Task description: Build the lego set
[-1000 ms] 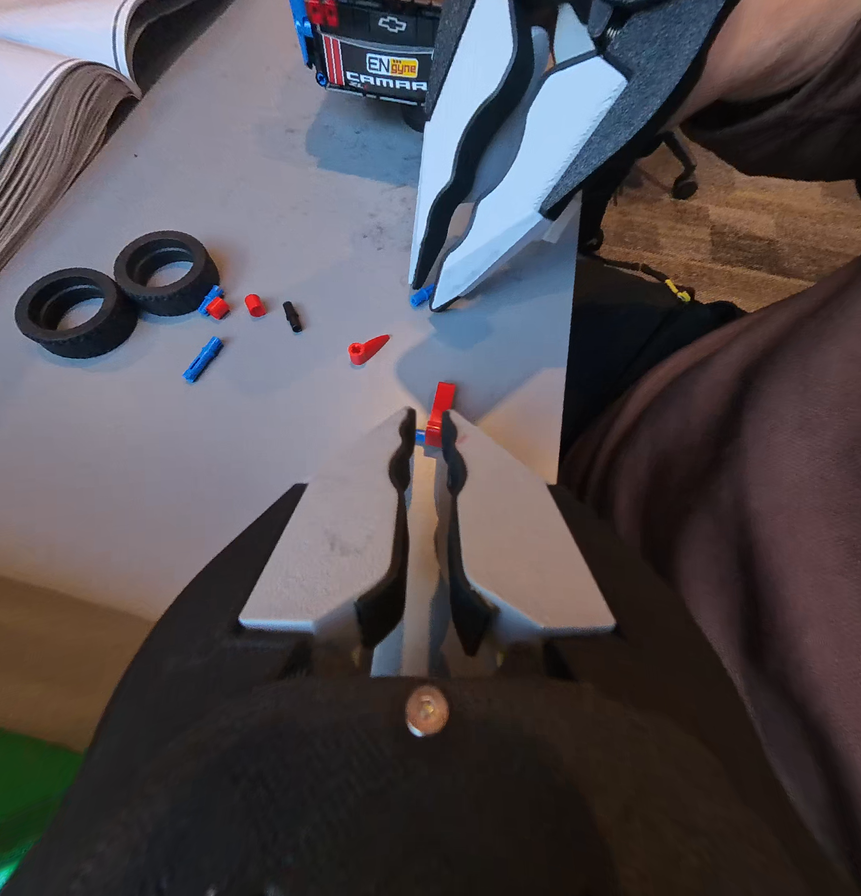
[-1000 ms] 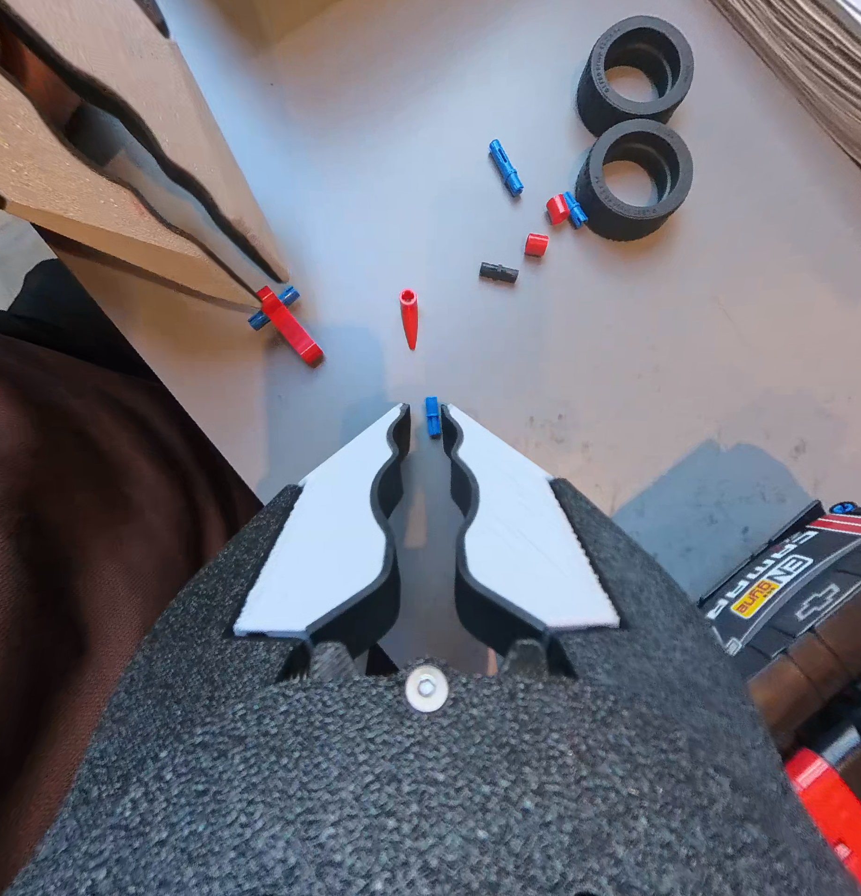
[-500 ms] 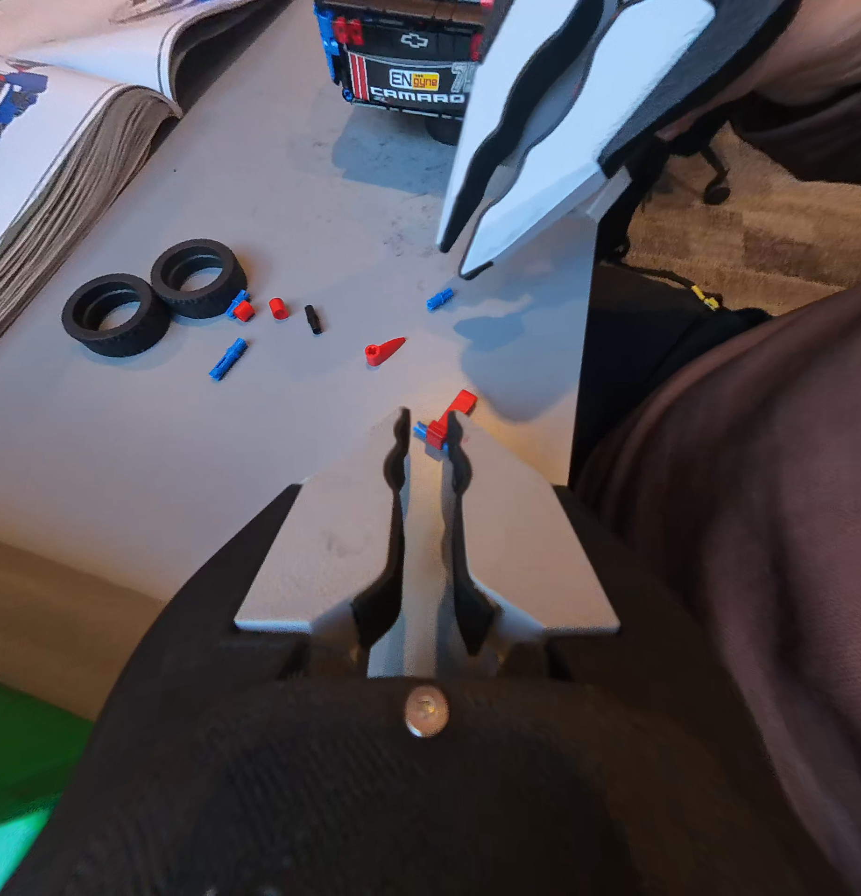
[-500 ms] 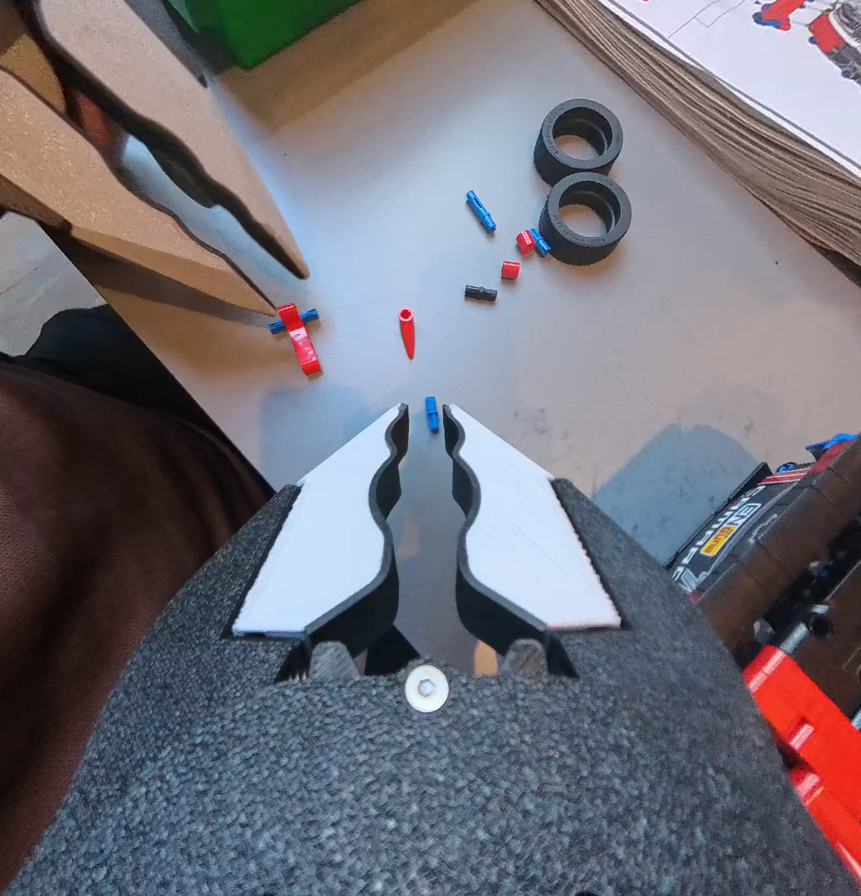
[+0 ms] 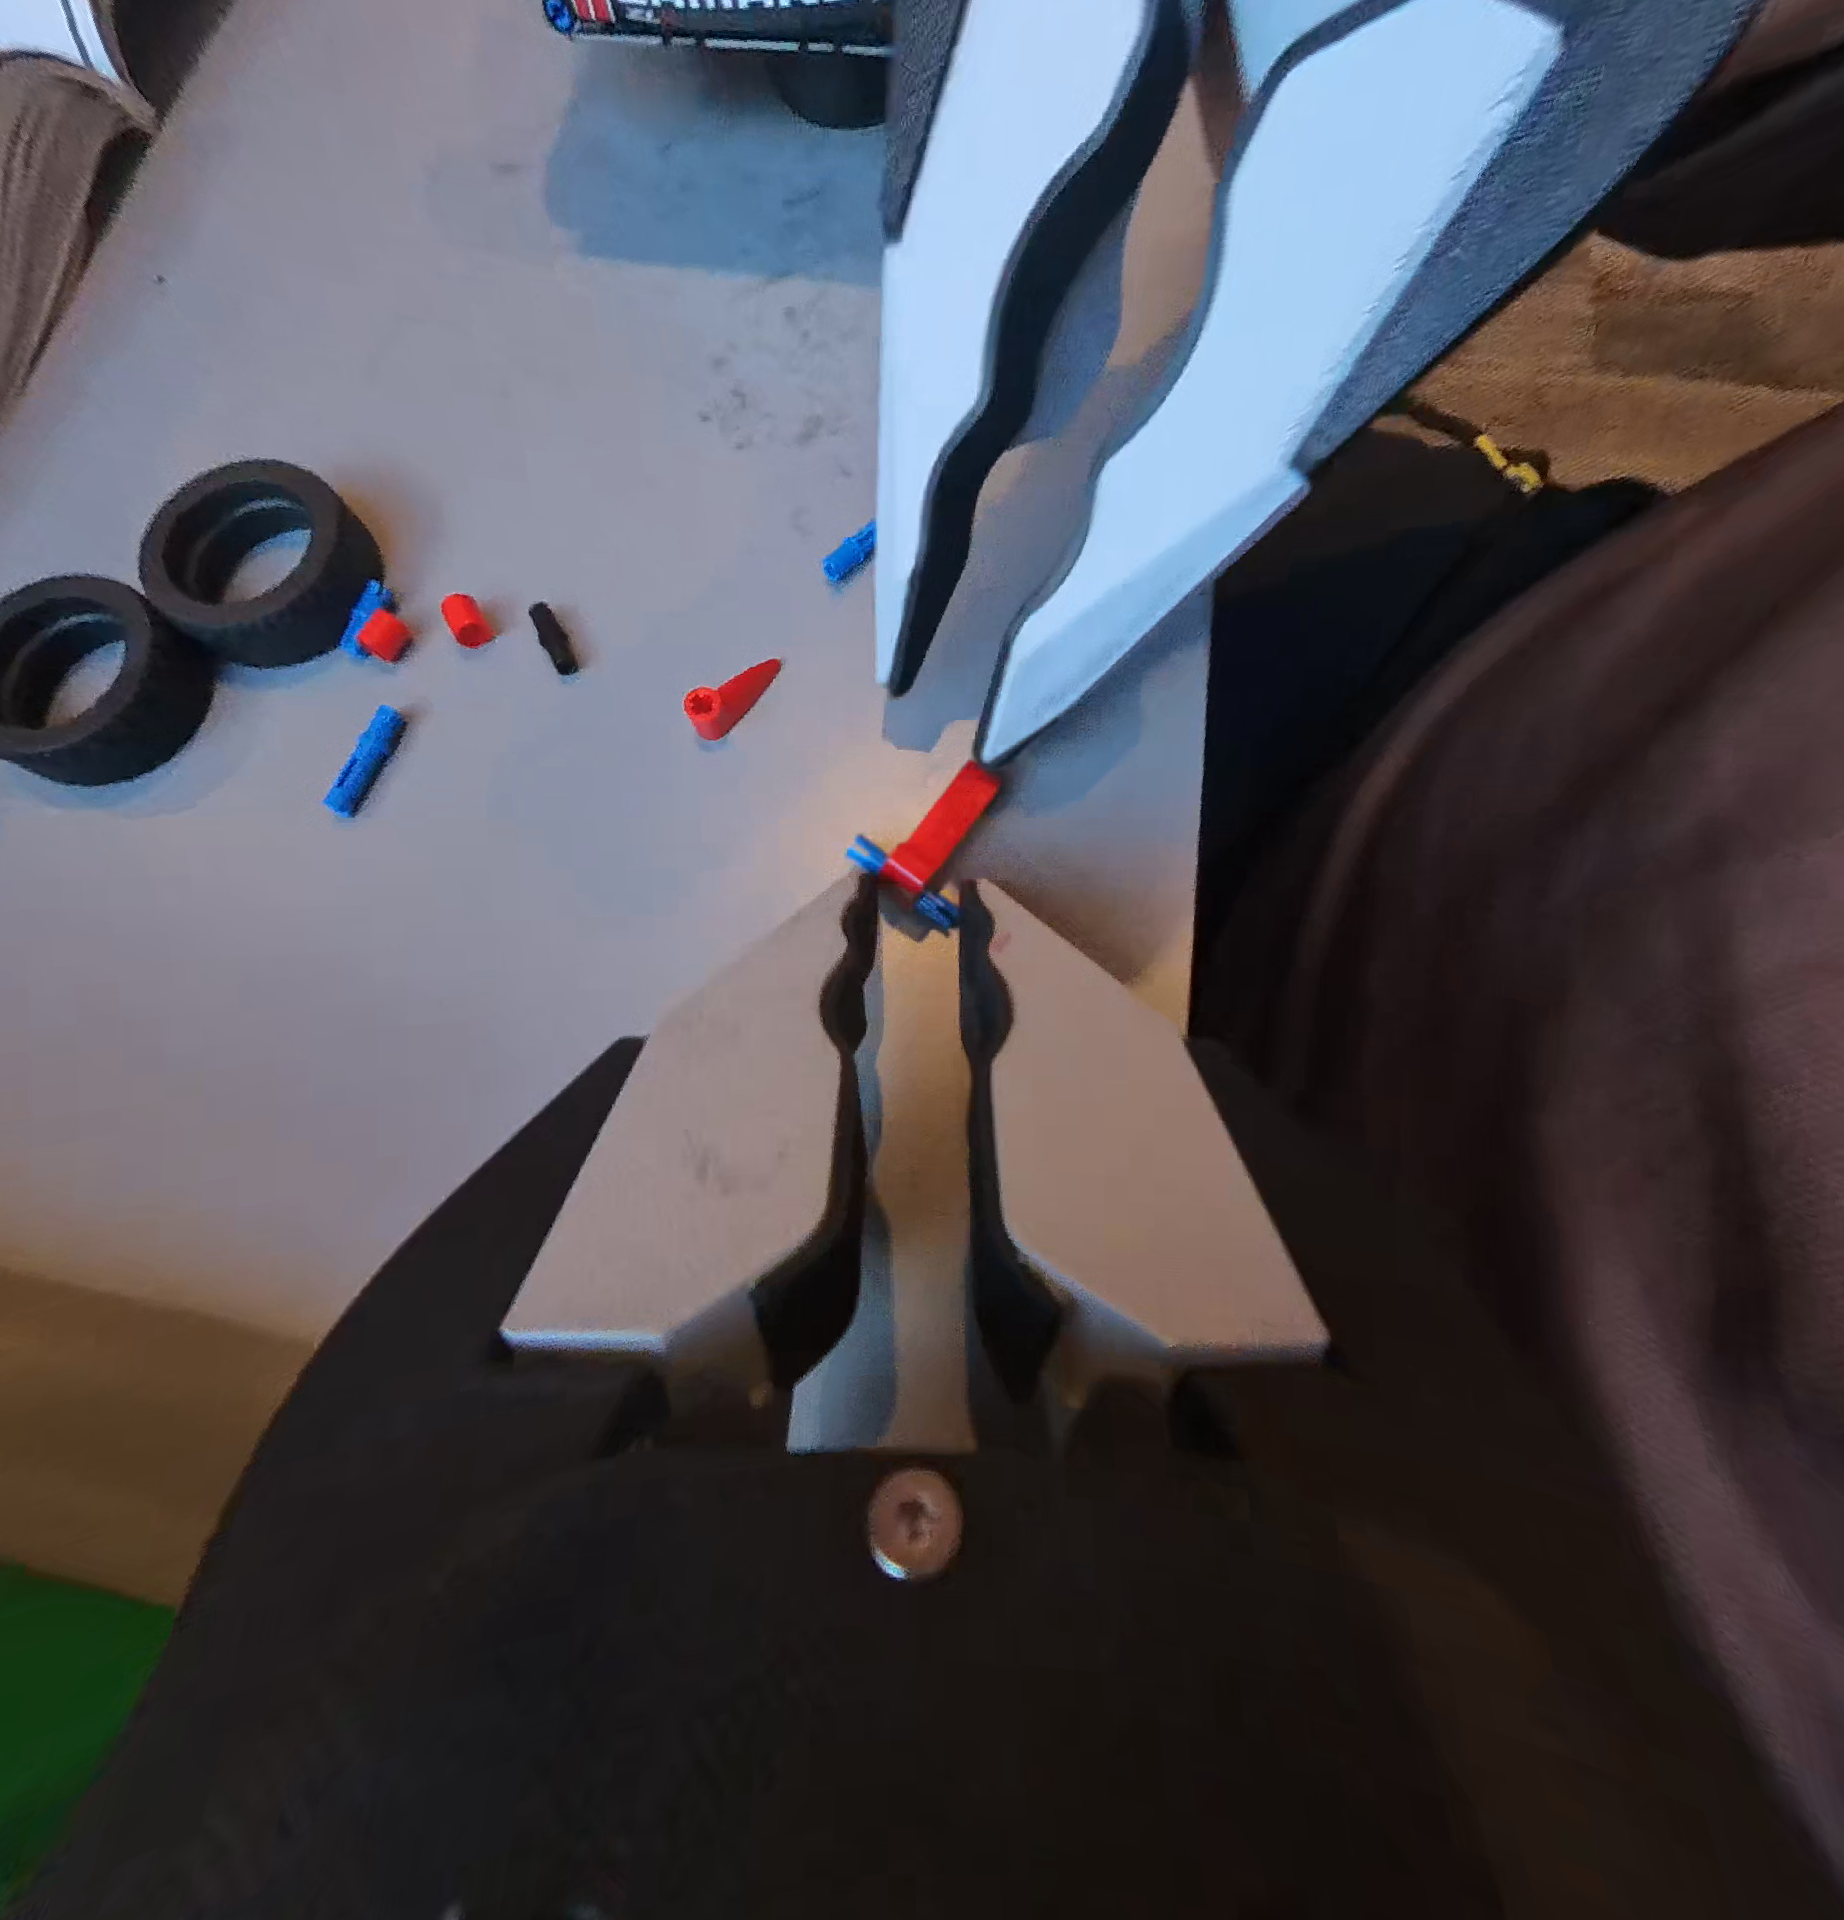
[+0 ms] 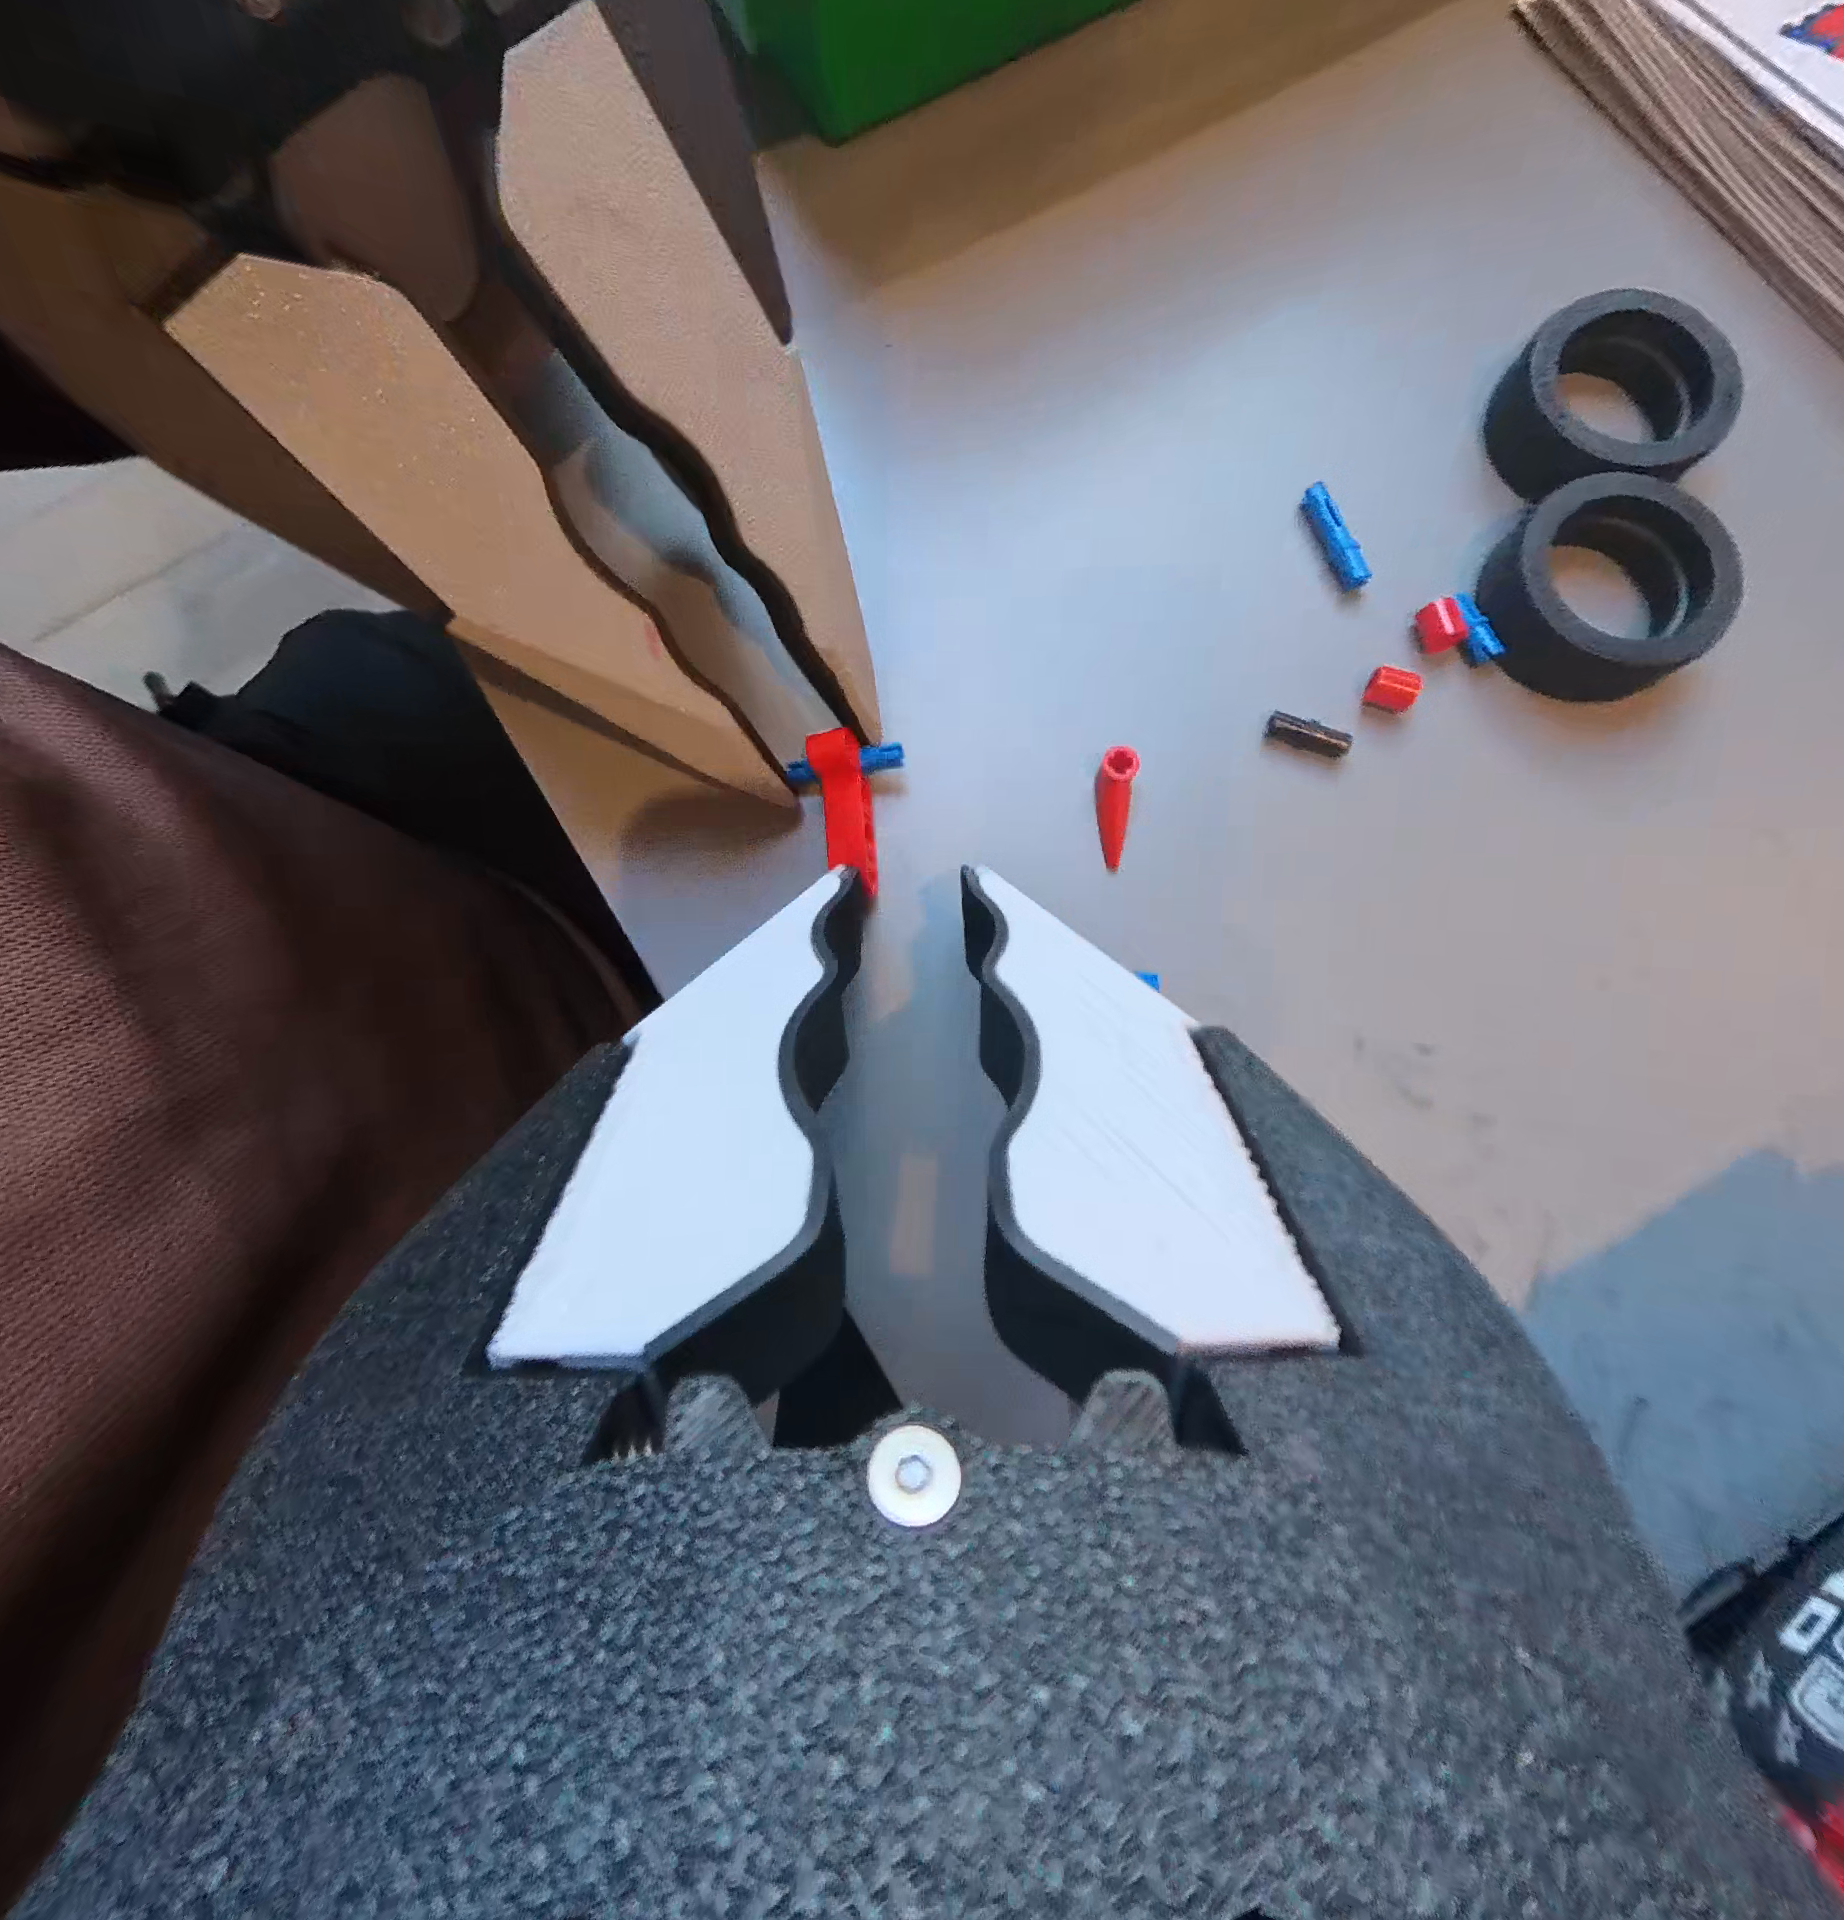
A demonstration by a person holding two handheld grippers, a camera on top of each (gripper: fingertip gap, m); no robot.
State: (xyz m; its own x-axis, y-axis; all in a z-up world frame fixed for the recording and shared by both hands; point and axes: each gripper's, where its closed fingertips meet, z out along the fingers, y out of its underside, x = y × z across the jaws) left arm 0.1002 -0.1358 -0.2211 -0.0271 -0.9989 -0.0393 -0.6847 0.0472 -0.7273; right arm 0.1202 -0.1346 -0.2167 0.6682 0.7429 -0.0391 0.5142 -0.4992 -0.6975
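My left gripper (image 5: 913,896) is shut on a short blue pin (image 5: 933,906) that runs through one end of a small red beam (image 5: 944,826), held just above the grey table (image 5: 482,987). It also shows in the right wrist view (image 6: 837,764), with the beam (image 6: 847,805) pointing at my right gripper (image 6: 907,878). My right gripper is open and empty. One of its fingertips (image 5: 991,750) touches the beam's free end. A loose blue pin (image 5: 848,551) lies on the table beside my right gripper.
A red cone (image 5: 731,698), a black pin (image 5: 554,637), two red bushes (image 5: 468,619), a long blue pin (image 5: 365,758) and two black tyres (image 5: 258,561) lie to the left. The car model (image 6: 1811,1683) and an open manual (image 6: 1780,135) border the table. The table edge (image 5: 1198,831) is close.
My right gripper has left the loose blue pin and moved to the red beam, its fingertip now at the beam's end. My left gripper still holds the beam, now turned toward it.
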